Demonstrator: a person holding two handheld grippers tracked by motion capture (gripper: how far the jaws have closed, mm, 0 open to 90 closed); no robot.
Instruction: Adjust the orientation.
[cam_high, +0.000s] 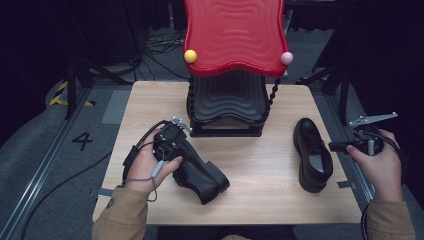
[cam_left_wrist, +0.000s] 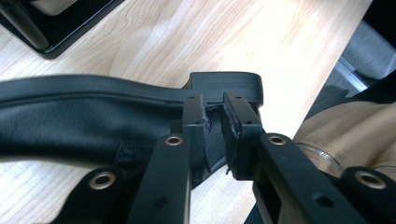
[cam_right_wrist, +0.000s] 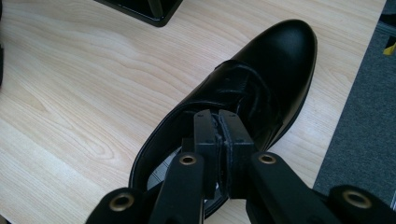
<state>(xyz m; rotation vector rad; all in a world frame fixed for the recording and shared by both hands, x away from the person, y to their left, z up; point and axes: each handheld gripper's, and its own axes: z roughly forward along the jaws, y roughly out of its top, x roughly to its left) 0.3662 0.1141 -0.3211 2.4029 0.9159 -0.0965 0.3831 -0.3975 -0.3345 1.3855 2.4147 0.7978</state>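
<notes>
Gripping both shoes beside the rack (cam_high: 227, 112): left tool (cam_left_wrist: 215, 122) clamped on left shoe (cam_left_wrist: 84, 121), right tool (cam_right_wrist: 219, 133) clamped on right shoe (cam_right_wrist: 275, 60); next, probably lifting them rackward.

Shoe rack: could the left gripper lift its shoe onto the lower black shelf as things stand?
Probably yes: the left gripper grips its shoe, and bare table lies between it and the shoe rack.

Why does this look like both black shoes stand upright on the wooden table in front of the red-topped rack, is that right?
Not quite. The right shoe stands upright on the wooden table, but the left shoe lies tipped on its side, sole edge and heel showing, as the high view shows. Both are in front of the red-topped rack.
</notes>
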